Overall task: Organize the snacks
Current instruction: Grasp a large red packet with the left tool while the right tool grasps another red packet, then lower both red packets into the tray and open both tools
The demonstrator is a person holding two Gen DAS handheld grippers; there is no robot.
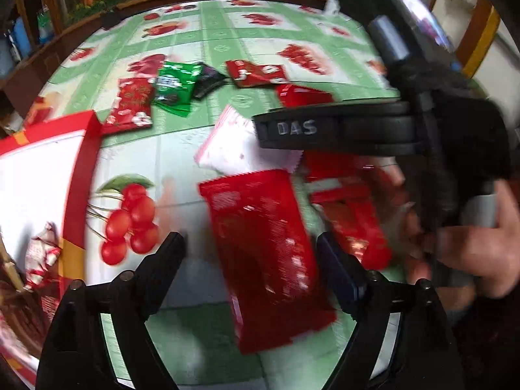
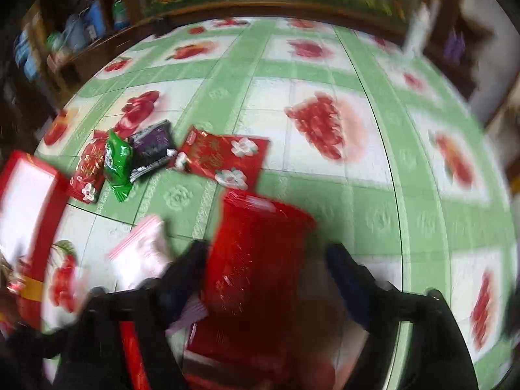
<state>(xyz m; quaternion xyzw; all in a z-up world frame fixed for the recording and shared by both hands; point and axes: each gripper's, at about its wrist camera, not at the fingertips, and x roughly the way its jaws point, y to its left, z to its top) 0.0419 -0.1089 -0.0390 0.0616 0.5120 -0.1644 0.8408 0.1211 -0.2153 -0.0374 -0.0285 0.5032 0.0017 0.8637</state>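
Observation:
My left gripper is open, its fingers on either side of a long red snack packet that lies between them on the tablecloth. A white and pink packet lies just beyond it. My right gripper is open around a red packet; the view is blurred, so contact is unclear. It also shows in the left wrist view, over a pile of red packets. Further back lie a red flowered packet, a green packet, a dark packet and another red flowered packet.
A red-rimmed box with a white inside stands at the left and holds a wrapped snack. The table wears a green and white fruit-print cloth. A wooden ledge with bottles runs behind the table.

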